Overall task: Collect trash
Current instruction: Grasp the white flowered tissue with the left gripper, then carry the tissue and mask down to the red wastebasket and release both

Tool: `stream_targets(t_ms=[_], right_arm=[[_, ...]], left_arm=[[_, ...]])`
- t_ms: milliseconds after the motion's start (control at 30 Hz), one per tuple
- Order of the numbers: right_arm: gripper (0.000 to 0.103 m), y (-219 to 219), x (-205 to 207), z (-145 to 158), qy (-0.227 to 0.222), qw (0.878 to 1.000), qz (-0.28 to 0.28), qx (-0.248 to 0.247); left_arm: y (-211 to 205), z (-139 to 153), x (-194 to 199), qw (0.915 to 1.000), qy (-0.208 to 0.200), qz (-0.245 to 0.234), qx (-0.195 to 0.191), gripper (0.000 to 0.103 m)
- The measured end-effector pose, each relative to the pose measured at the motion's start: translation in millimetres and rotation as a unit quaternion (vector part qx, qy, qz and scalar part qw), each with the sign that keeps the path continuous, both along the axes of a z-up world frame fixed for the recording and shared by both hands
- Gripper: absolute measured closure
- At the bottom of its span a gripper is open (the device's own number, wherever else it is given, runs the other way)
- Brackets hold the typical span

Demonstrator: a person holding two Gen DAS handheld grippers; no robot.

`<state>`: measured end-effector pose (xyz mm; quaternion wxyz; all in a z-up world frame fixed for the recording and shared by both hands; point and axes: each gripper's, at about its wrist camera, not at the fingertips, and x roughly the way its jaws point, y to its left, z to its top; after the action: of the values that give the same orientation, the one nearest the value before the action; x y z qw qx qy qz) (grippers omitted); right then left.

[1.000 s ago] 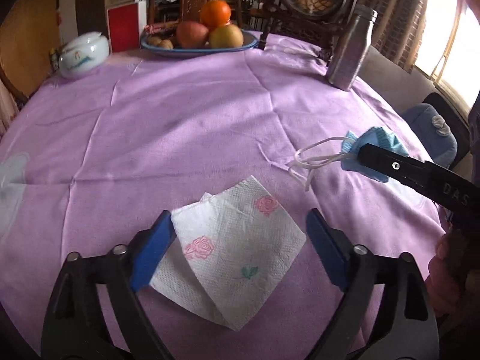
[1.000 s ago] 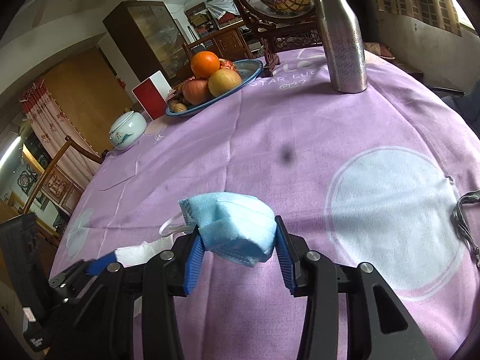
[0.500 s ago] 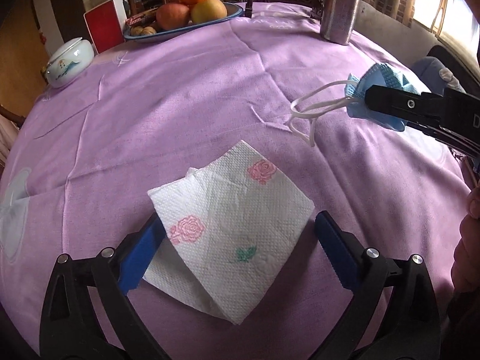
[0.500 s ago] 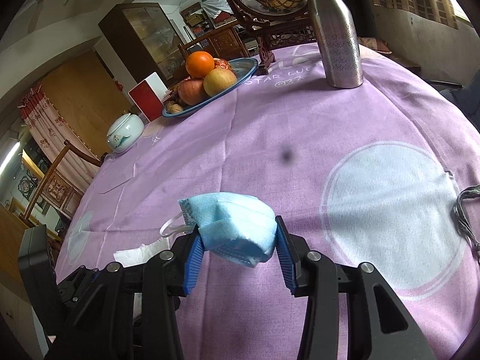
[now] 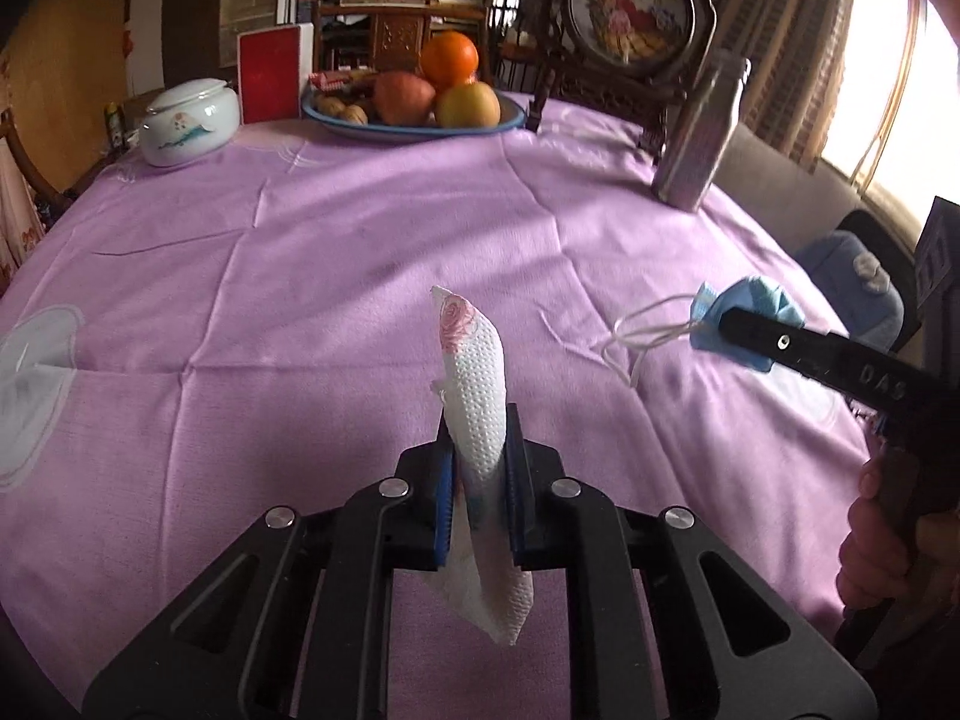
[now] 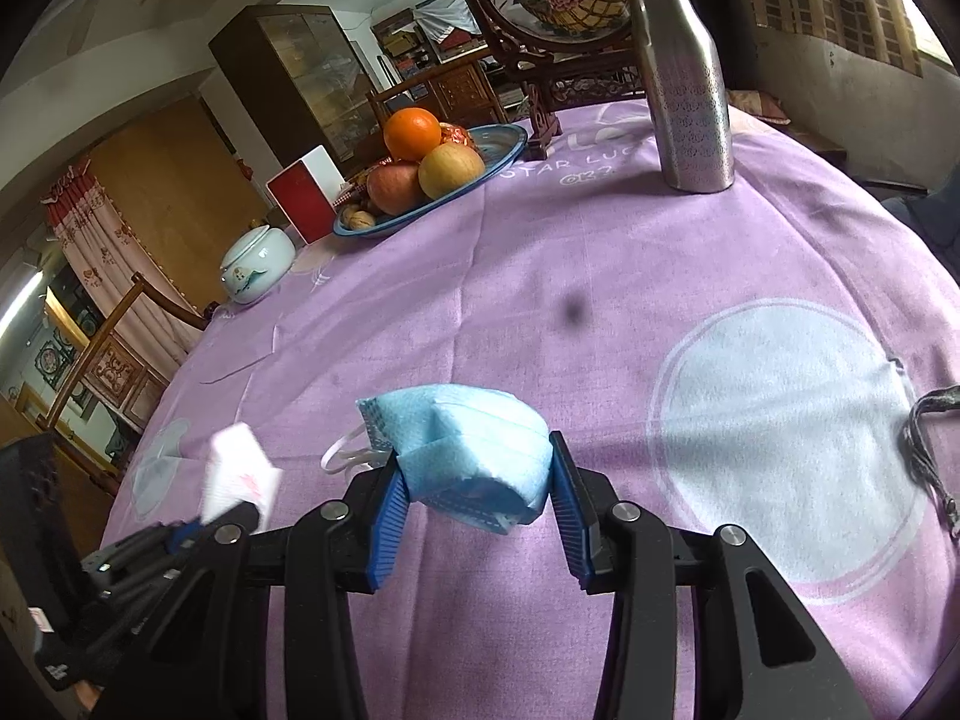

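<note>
My left hand-held gripper (image 5: 477, 480) clamps 1 napkin (image 5: 477, 396); my right hand-held gripper (image 6: 474, 498) pinches 1 blue mask (image 6: 462, 450), both lifted. Bare purple tabletop (image 5: 360, 276) beyond; 1 bottle (image 6: 684, 78), 1 fruit plate (image 5: 414, 123), 1 jar (image 5: 183, 123) line the far edge.

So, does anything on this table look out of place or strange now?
Little stands out. The napkin and the blue face mask are pinched in the left gripper and right gripper. One dark spot marks the purple tablecloth; stain or lens dirt, I cannot tell.
</note>
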<state>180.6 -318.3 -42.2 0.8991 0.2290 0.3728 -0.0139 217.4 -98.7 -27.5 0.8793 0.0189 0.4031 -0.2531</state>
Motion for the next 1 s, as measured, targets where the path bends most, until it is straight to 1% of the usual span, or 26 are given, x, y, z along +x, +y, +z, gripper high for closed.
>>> stream_targets(t_ms=[67, 133, 233, 333, 400, 633, 767, 900, 1000], right_arm=[[0.059, 0, 1, 0, 0.0, 1.0, -0.001, -0.002], [0.06, 0, 1, 0, 0.002, 1.0, 0.001, 0.007], [0.06, 0, 3, -2, 0.003, 1.0, 0.006, 0.016], [0.061, 2, 3, 0, -0.004, 1.0, 0.014, 0.02], [0.062, 3, 2, 1, -0.008, 0.999, 0.022, 0.023], [0.063, 14, -6, 6, -0.034, 0.996, 0.065, 0.042], [0.063, 25, -22, 12, -0.062, 0.992, 0.09, 0.063], [0.063, 42, -54, 19, -0.083, 0.987, 0.111, 0.079], [0.063, 57, -73, 30, -0.096, 0.984, 0.129, 0.072]], left_arm=[[5, 4, -2, 0.9999, -0.005, 0.006, -0.014, 0.088], [11, 7, -7, 0.9996, -0.003, 0.014, -0.024, 0.088], [16, 15, -20, 0.9994, -0.011, 0.027, -0.017, 0.088], [24, 26, -35, 0.9989, -0.02, 0.036, -0.021, 0.088], [32, 37, -48, 0.9981, -0.034, 0.047, -0.022, 0.088], [72, 66, -94, 0.9937, -0.059, 0.091, -0.028, 0.088], [102, 80, -119, 0.9896, -0.076, 0.119, -0.028, 0.088], [137, 88, -145, 0.9841, -0.088, 0.151, -0.033, 0.087], [162, 89, -164, 0.9798, -0.093, 0.174, -0.032, 0.087]])
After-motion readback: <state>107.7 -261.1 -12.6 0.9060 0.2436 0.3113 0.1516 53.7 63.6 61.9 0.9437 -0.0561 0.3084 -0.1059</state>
